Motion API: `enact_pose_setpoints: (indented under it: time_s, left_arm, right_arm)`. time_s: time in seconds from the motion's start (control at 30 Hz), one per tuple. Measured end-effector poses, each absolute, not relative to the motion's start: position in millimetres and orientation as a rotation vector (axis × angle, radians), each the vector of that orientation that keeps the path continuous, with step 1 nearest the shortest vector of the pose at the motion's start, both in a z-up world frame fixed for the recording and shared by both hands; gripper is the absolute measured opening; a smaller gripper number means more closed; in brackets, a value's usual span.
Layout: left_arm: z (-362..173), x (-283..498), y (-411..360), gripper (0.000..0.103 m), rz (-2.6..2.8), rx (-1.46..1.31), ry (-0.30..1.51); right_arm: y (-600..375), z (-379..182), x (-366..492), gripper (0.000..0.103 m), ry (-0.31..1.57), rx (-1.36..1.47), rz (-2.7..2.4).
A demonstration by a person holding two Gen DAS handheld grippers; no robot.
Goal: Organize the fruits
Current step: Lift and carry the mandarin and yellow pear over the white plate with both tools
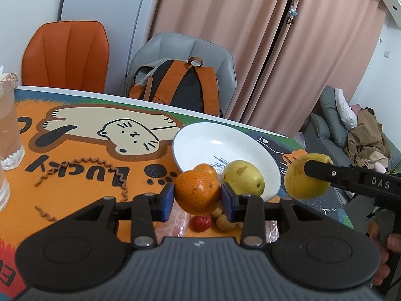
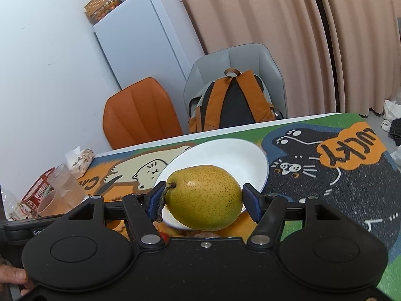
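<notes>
My left gripper [image 1: 197,195] is shut on an orange [image 1: 196,192], held above the table just in front of the white bowl [image 1: 200,140]. The bowl holds a yellow pear [image 1: 244,176] and a small orange [image 1: 206,168]. My right gripper [image 2: 203,199] is shut on a second yellow-green pear [image 2: 203,197], held near the bowl's [image 2: 225,155] front rim; it also shows in the left wrist view [image 1: 304,179] to the right of the bowl. A red fruit [image 1: 200,222] and small tan fruits [image 1: 224,222] lie on the table under the orange.
A cat-print mat [image 1: 82,150] covers the table. Drinking glasses [image 1: 10,130] stand at the left, with a red basket [image 2: 37,193] beside them. An orange chair [image 1: 66,55] and a grey chair with a backpack [image 1: 180,82] stand behind the table. Brown curly strips [image 1: 82,165] lie on the mat.
</notes>
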State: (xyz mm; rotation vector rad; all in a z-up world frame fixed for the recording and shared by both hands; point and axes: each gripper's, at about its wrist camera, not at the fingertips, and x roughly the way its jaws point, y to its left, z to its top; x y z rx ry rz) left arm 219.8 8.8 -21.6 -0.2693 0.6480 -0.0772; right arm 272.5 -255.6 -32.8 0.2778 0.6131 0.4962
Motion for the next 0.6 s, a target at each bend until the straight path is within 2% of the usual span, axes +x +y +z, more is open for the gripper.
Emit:
enact_pose_setpoints:
  time_s: [0.6]
  left_arm:
    - [-28.6,272.8,13.5,0.038,-0.069,-0.272,0.682]
  right_arm:
    - [-245.6,-52.6,329.9,0.061,0.663,0.269,0.493]
